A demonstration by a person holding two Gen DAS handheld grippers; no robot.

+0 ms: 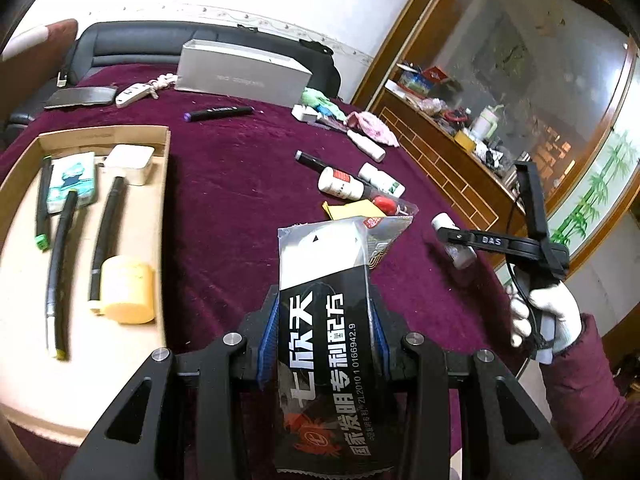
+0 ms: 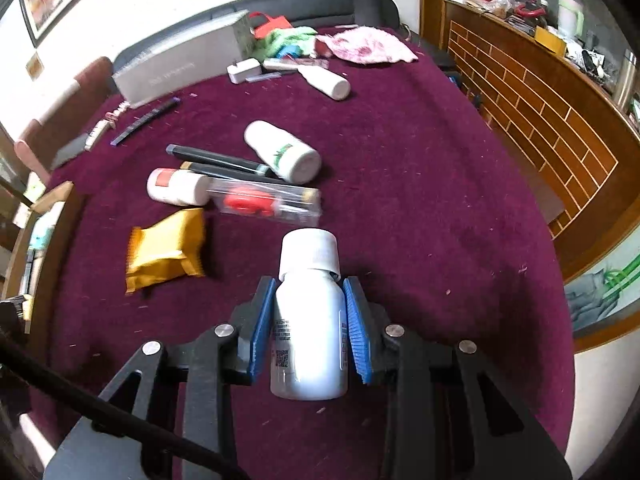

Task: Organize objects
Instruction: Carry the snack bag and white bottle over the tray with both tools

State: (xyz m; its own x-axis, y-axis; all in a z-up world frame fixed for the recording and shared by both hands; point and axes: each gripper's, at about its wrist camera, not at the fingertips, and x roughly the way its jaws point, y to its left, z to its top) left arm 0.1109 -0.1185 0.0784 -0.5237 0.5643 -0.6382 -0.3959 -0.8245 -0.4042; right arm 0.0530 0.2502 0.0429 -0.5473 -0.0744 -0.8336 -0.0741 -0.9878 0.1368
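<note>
Left gripper (image 1: 322, 340) has its fingers closed on a black-and-silver packet (image 1: 326, 320), which stands up out of the grip at centre frame; packet is thin and slick, held low down, so the tall free end could flop or slide out if the hand swings fast toward the cardboard tray (image 1: 166, 216) at left; tray already holds pens, a tissue pack and a yellow block (image 1: 128, 290), so a careless drop may land across them rather than on bare board. Right gripper (image 2: 308, 332) has its fingers drawn in against the sides of a white bottle (image 2: 310, 320) at lower centre of its view, over the maroon cloth of the counter (image 2: 420, 200); no earlier view to judge how firm; pads meet a round smooth wall, so the bottle could roll or squirt forward toward the clear-wrapped red item (image 2: 260, 202) just beyond; both loads heading one way risks the hands crossing.
</note>
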